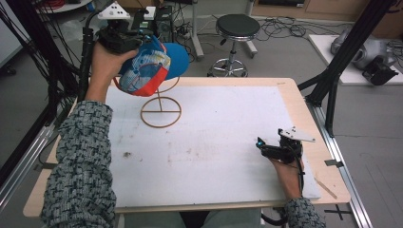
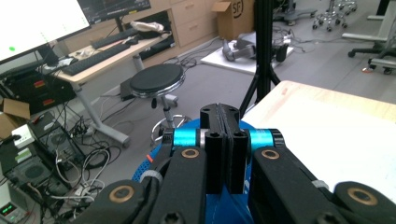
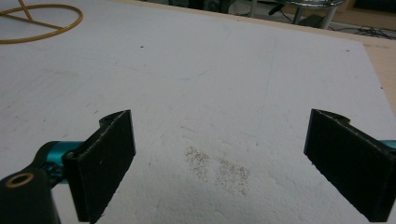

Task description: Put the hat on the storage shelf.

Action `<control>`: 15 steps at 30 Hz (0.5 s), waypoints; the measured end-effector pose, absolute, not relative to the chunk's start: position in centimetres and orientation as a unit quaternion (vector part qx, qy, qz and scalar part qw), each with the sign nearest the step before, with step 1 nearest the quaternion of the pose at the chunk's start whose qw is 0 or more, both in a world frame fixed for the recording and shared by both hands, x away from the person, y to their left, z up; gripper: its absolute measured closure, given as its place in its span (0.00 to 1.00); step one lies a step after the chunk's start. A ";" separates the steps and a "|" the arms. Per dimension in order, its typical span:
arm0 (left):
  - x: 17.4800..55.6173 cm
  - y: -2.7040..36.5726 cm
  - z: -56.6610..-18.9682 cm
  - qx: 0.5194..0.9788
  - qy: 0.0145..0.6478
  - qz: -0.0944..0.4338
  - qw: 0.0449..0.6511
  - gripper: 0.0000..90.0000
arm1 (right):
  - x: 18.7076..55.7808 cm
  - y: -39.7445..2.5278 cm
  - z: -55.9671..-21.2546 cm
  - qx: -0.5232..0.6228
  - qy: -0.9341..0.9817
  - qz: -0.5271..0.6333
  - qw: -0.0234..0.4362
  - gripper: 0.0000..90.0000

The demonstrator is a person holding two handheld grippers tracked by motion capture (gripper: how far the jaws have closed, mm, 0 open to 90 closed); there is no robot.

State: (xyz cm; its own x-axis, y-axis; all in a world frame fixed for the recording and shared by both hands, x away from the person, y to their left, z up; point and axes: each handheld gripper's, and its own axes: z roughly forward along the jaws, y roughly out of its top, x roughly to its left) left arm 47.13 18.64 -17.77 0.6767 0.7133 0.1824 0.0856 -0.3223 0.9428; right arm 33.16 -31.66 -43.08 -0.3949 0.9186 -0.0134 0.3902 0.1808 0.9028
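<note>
A cap (image 1: 145, 69) with a blue brim and a patterned crown edged in red hangs above the table's far left. My left gripper (image 1: 142, 40) is shut on it from above. In the left gripper view the jaws (image 2: 224, 149) are pressed together, with the blue cap fabric (image 2: 219, 210) under them. Right below the cap stands a thin yellow wire stand (image 1: 160, 111) with a ring base. My right gripper (image 1: 260, 146) rests low on the white board at the near right. It stands wide open (image 3: 224, 163) with nothing between its fingers (image 3: 107, 158), and the stand's ring (image 3: 42, 23) lies far off.
A white board (image 1: 214, 142) covers the wooden table (image 1: 304, 114), with a speckled stain (image 3: 219, 168) in front of the right gripper. A black stool (image 1: 237, 26) stands beyond the far edge. Black frame struts (image 1: 342, 61) rise at the right, and cables hang at the left.
</note>
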 end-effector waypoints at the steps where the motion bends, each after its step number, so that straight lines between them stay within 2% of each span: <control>1: 47.2 18.6 -17.8 0.756 0.264 0.302 0.517 0.99 | 33.2 -31.7 -43.1 0.462 0.708 0.443 0.299 0.09; 15: 48.2 17.4 -19.0 0.767 0.265 0.295 0.505 0.99 | 33.2 -31.7 -43.1 0.463 0.708 0.443 0.297 0.09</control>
